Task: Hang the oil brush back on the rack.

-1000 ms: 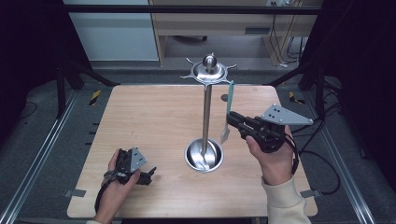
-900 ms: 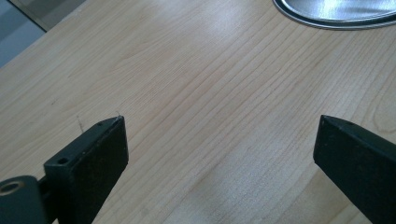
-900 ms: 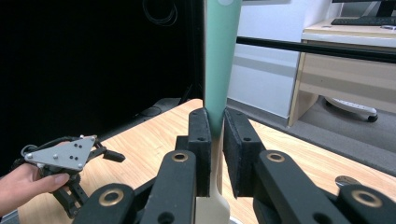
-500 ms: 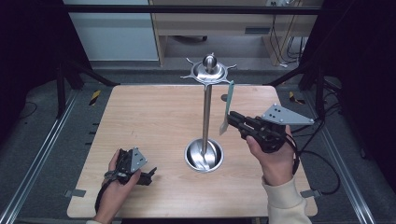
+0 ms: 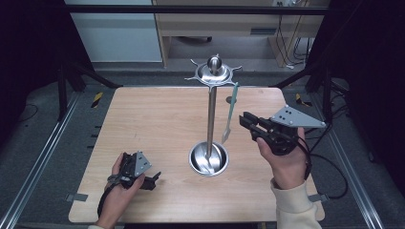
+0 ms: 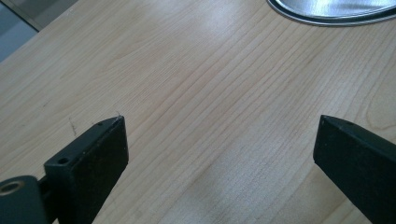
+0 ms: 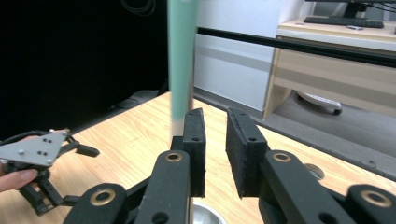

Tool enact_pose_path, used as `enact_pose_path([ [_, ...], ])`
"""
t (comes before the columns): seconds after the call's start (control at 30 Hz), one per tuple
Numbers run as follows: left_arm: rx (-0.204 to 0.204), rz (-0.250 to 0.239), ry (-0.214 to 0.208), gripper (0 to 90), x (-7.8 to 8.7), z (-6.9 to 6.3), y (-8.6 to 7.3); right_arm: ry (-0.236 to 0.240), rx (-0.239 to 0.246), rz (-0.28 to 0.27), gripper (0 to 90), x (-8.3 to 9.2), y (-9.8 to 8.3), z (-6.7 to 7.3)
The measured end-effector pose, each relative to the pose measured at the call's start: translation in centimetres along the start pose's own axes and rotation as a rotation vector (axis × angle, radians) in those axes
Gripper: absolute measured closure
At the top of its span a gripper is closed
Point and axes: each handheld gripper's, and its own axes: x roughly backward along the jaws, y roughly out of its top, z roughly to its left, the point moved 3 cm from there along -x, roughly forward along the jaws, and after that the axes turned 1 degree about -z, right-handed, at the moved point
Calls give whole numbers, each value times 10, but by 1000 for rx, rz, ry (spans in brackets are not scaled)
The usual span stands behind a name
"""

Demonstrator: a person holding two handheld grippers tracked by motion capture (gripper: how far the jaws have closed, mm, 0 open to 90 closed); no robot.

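A steel utensil stand (image 5: 210, 114) rises from a round base (image 5: 208, 158) at mid-table, with a hooked ring at its top. A green-handled utensil (image 5: 231, 107) hangs from the ring's right side. My right gripper (image 5: 244, 119) is level just right of the utensil. In the right gripper view its jaws have just been opening: a narrow gap shows at the right gripper (image 7: 215, 116) with nothing in it, and the green handle (image 7: 182, 56) stands outside the left jaw. My left gripper (image 5: 154, 179) lies open on the table at the front left, its jaws wide over bare wood (image 6: 219, 140).
The base's rim (image 6: 327, 14) lies just beyond my left gripper. The wooden table (image 5: 153, 119) has bare room at the left and back. A desk and cables stand past the far edge, with metal rails along both sides.
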Motion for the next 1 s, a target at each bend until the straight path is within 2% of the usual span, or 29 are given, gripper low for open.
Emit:
enact_pose_path([
  [0.27,3,-3,5,29,1,1,0,-37,-8,27,709,0,-3,-6],
  [0.47,3,-4,7,28,1,1,0,-83,-11,68,572,-3,-7,-12],
  [0.53,4,-3,7,28,1,1,0,-90,-23,73,545,-4,-8,-13],
  [0.57,4,-4,8,28,1,1,0,-114,-37,96,484,-6,-12,-17],
  [0.67,4,-4,8,27,1,1,0,-134,-48,117,433,-8,-15,-22],
  [1.0,4,-4,9,27,1,1,0,-193,-63,153,353,-9,-23,-35],
])
